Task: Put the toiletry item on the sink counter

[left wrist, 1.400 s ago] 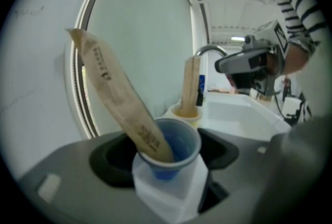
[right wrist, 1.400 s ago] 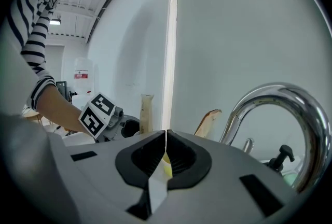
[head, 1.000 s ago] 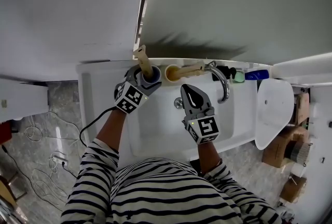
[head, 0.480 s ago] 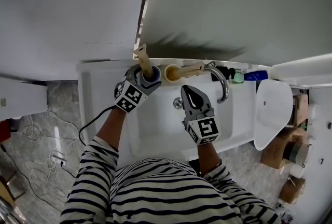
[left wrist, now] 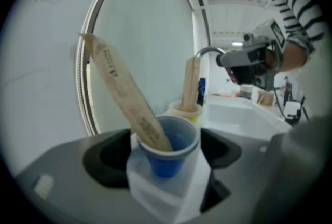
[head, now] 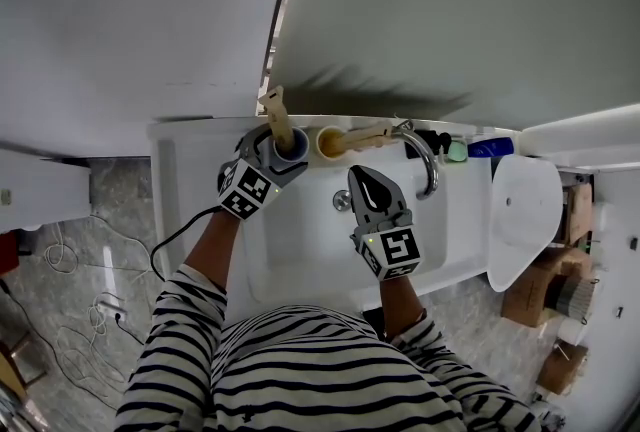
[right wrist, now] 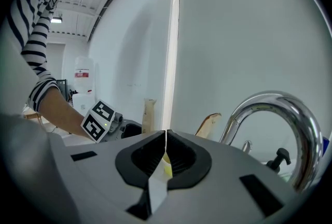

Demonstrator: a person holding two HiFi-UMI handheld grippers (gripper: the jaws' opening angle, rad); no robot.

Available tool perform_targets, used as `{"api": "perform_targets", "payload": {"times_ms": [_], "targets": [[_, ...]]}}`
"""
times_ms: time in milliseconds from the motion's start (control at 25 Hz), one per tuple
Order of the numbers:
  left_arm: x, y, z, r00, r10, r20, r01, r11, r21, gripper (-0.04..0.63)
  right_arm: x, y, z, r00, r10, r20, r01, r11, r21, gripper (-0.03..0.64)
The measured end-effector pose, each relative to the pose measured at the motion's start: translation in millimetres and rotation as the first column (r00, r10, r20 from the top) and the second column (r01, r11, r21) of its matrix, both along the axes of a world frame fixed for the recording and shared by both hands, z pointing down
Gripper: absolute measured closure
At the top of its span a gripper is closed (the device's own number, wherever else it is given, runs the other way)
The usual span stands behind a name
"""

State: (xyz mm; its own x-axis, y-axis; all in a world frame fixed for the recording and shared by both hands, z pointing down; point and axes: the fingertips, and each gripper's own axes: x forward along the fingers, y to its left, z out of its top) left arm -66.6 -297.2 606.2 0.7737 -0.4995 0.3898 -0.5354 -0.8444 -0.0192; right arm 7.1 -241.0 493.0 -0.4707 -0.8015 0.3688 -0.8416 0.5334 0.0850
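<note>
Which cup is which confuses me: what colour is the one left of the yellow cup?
The cup is blue, clearest in the left gripper view.

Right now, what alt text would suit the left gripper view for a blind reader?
A blue cup holding a leaning paper-wrapped stick stands between the left gripper's jaws, which have just been opening. Behind it are a yellow cup with another wrapped stick and a curved tap.
</note>
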Motion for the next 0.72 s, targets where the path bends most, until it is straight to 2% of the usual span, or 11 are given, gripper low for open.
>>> {"api": "perform_targets", "payload": {"times_ms": [320,480,720], "targets": [[-18,7,-13,0.998,-0.056,-0.039,0.055,0.998,-0.017,0.178,-4,2,-4,1.000,-0.011,0.006,0.011,1.000,0.009,0.603],[-28,15,-30,0.992,-0.084,-0.094,0.082,0.996,-0.019,0.178,-8,5,-11,1.000,-0.022,0.012,0.022,1.000,0.023,0.603],[-42,32,-66,0.977,-0.115,-0.178,0.120,0.992,0.021,0.179,-14,14,-28,0.999,-0.042,0.026,0.041,0.998,0.055,0.603]]}}
